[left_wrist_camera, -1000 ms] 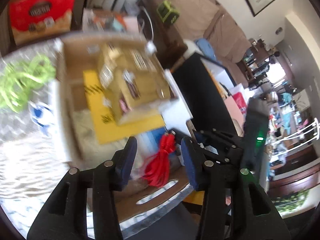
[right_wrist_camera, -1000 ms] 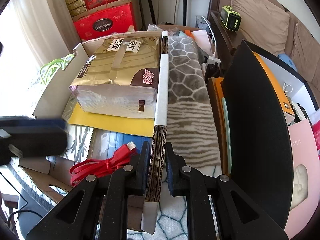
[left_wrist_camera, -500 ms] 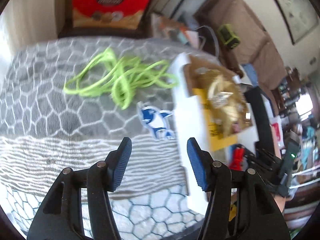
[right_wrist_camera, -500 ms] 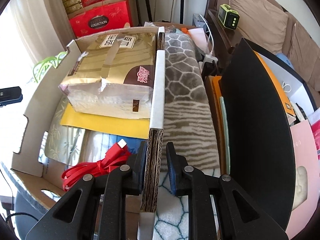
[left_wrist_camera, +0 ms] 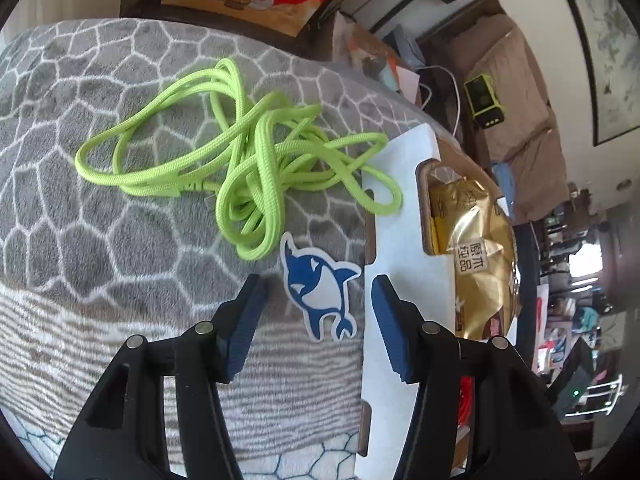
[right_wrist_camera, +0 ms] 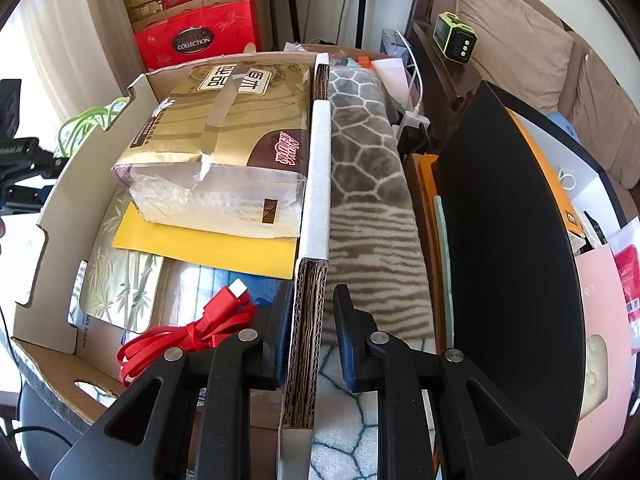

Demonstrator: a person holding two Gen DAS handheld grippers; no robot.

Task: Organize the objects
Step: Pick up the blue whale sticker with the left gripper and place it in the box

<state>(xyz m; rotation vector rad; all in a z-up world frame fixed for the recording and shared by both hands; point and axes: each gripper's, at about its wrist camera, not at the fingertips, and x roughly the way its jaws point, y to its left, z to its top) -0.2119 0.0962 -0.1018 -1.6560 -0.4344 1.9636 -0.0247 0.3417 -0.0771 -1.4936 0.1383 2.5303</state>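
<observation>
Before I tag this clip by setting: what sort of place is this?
Most likely a cluttered living room at home: a brown sofa, a framed picture on the wall, and red gift boxes stacked by the wall.

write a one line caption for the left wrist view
Open left gripper poised over a whale sticker on the grey blanket, green cord beyond, cardboard box alongside.
</observation>
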